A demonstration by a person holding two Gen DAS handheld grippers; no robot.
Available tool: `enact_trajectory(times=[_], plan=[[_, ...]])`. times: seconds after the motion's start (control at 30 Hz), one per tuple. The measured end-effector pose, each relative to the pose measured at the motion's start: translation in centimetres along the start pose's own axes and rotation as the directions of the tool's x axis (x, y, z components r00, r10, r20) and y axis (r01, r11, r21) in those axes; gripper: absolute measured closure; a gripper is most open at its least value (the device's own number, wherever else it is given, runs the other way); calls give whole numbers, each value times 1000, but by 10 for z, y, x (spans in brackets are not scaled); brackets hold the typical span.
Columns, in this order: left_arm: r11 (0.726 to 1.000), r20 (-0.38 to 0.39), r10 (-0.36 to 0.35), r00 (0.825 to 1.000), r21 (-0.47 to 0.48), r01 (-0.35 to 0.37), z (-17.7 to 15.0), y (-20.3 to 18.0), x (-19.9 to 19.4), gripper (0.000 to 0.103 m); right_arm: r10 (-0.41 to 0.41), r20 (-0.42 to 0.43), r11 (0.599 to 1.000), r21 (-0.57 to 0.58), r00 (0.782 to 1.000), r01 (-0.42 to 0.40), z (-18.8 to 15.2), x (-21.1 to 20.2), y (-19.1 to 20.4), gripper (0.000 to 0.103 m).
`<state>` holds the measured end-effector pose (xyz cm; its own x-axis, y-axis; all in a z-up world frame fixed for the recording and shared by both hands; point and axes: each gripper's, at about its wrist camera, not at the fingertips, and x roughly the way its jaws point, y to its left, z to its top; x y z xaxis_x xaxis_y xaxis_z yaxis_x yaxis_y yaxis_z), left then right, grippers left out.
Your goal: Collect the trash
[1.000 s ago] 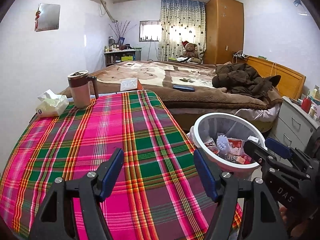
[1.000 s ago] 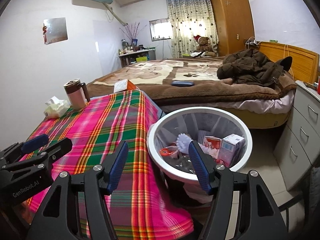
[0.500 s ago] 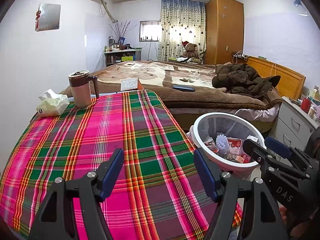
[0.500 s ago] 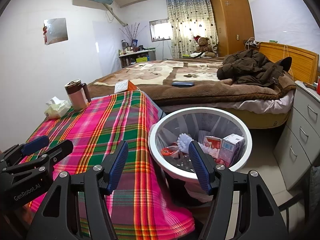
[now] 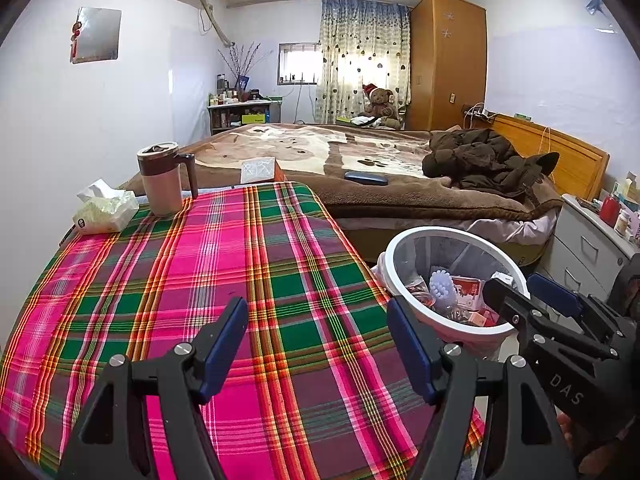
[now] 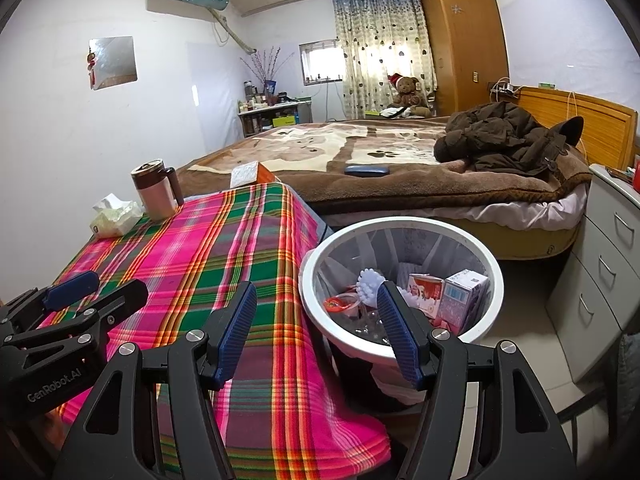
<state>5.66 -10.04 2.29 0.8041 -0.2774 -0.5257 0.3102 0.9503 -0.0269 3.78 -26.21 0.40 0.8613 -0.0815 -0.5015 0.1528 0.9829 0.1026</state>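
Trash: it lies inside the white bin (image 6: pixel 400 276), which stands on the floor just beside the surface's right edge; a white bristled brush head (image 6: pixel 370 286), a red carton (image 6: pixel 426 292), a pale blue-and-white carton (image 6: pixel 464 296) and a red-and-clear wrapper (image 6: pixel 340 304) show inside.
Bin fill: the items sit low in the bottom, well under the rim.
Surface: the plaid cloth (image 5: pixel 224 280) is bare across its near and middle part; no loose scrap shows on it.
Things at the far edge: a brown-lidded mug (image 5: pixel 162 180) and a tissue pack (image 5: pixel 106 212) stand near each other; they read as things to keep, not trash.
Beyond: a small white box (image 5: pixel 258 170) sits past the far end, at the bed's edge; whether it counts as trash I cannot tell.
Left gripper (image 5: pixel 316 350): released, jaws apart over the cloth, nothing between them.
Right gripper (image 6: pixel 316 332): released, jaws apart, empty, aimed at the gap between the surface's edge and the bin.
Progress: judged nearly or fully done, since the trash seen is already binned.
Left to do: at most a check of the far edge.
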Motion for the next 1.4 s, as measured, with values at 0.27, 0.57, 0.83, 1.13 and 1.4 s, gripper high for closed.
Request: enact_trajectory(times=[0.27, 0.57, 0.83, 1.13, 1.4], plan=[[1000, 4, -3, 1000, -1, 3, -1, 0, -1, 29, -1, 0, 1000, 2, 1000, 1, 1, 0, 0, 39], [1000, 5, -4, 1000, -3, 4, -1, 0, -2, 29, 1, 1, 1000, 4, 1000, -1, 1, -2, -1, 39], [1000, 6, -5, 1000, -4, 5, -1, -1, -4, 29, 0, 2, 1000, 4, 1000, 0, 1, -2, 0, 39], [1000, 6, -8, 1000, -1, 8, -1, -2, -4, 29, 1, 2, 1000, 4, 1000, -1, 1, -2, -1, 39], [1000, 6, -7, 1000, -2, 7, -2, -1, -3, 29, 0, 3, 1000, 4, 1000, 0, 1, -2, -1, 39]])
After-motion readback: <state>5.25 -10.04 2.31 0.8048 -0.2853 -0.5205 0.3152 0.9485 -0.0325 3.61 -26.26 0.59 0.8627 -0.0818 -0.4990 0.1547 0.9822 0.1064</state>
